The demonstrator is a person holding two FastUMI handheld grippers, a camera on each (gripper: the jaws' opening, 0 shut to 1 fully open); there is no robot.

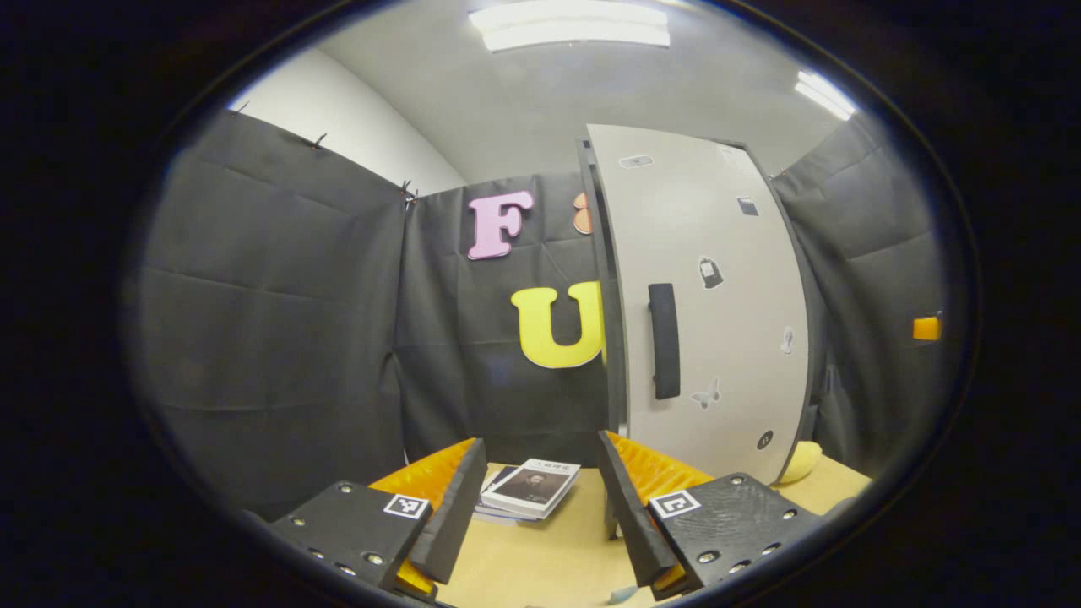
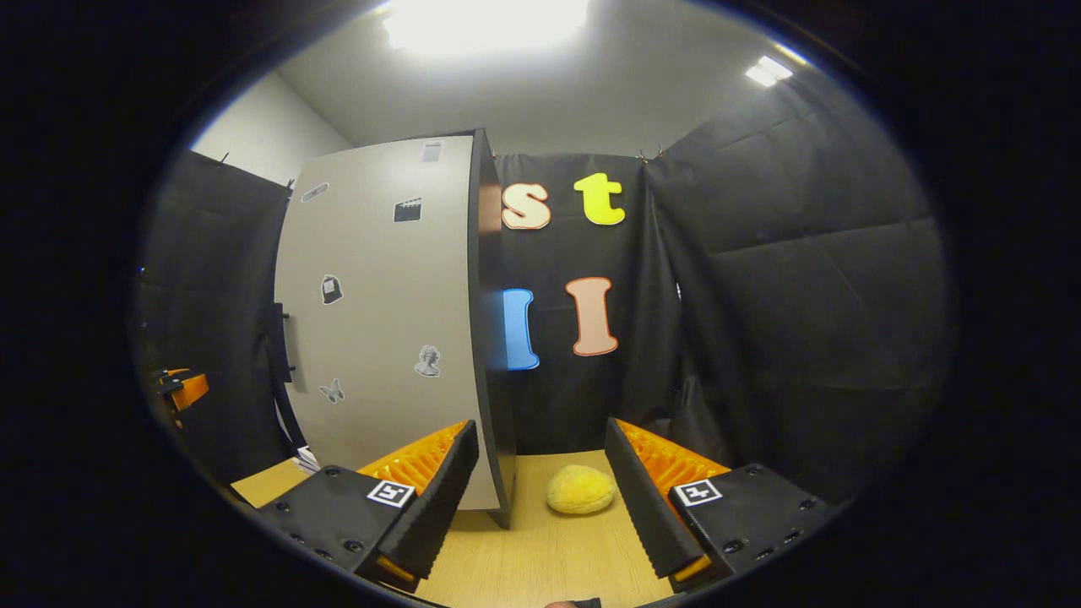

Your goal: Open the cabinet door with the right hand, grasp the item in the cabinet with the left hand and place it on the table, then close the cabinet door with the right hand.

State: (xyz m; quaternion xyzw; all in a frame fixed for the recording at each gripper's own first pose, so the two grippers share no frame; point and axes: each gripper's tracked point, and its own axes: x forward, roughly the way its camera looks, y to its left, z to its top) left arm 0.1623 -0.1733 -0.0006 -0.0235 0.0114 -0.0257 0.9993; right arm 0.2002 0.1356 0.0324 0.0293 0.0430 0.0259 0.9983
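Observation:
The tall cabinet's grey door (image 1: 709, 279) lies flush against its dark side panel and looks shut, with a black vertical handle (image 1: 665, 340) on its left part. My left gripper (image 1: 540, 452) is open over the table, short of the cabinet and holding nothing. In the right gripper view the same door (image 2: 380, 321) stands at the left with its handle (image 2: 279, 371) at the far edge. A yellow lumpy item (image 2: 579, 490) rests on the table just right of the cabinet's corner. My right gripper (image 2: 540, 431) is open in front of it and touches nothing.
A small stack of books (image 1: 530, 487) lies on the wooden table (image 1: 549, 557) left of the cabinet. The yellow item (image 1: 798, 462) peeks out past the cabinet's right side. Black cloth walls close in the booth. The other gripper (image 2: 181, 388) shows at the far left.

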